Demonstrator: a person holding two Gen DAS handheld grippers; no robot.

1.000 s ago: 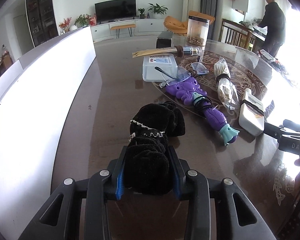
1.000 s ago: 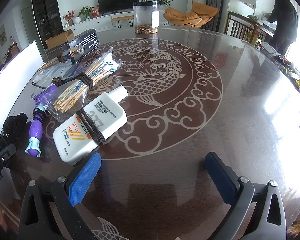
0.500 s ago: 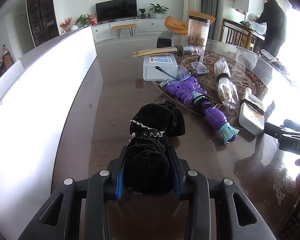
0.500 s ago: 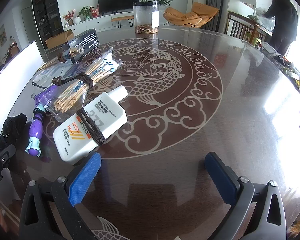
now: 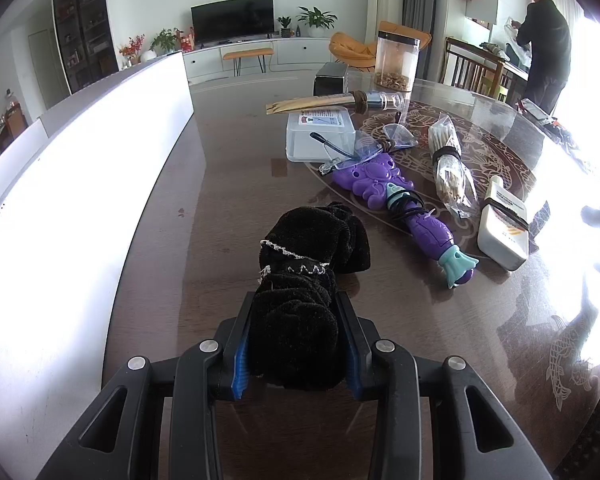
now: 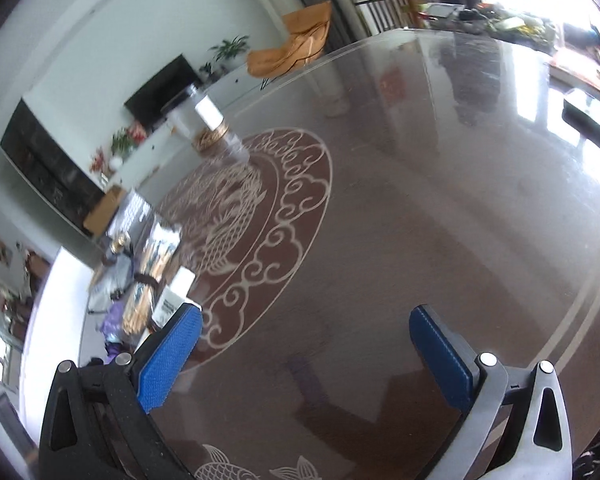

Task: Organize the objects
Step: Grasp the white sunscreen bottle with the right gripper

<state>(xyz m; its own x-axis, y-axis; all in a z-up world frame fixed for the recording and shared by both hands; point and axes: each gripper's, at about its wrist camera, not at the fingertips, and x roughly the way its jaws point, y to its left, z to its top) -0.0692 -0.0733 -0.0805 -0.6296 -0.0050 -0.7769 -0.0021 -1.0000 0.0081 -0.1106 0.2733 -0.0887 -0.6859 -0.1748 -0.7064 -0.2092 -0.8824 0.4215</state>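
Note:
My left gripper (image 5: 296,332) is shut on a black fuzzy cloth bundle (image 5: 308,248) tied with a white-patterned band; the bundle lies on the dark table (image 5: 220,208) and stretches away from the fingers. To its right lie a purple toy (image 5: 396,204), a bag of sticks (image 5: 450,168) and a white bottle (image 5: 502,228). My right gripper (image 6: 304,344) stands open over bare tabletop, tilted, with nothing between its blue pads (image 6: 168,360). The same bottle (image 6: 176,296) and sticks (image 6: 144,296) show blurred at its left.
A clear plastic box (image 5: 320,136), glasses in a pouch (image 5: 364,148), a wrapped stick bundle (image 5: 332,102), a dark box (image 5: 330,78) and a clear jar (image 5: 396,62) stand farther back. A white panel (image 5: 60,184) borders the table's left. A person (image 5: 544,40) stands far right.
The right gripper has rolled and swung away to the right, so the bottle and sticks slid to the far left of its view. The left gripper and the black bundle have not moved.

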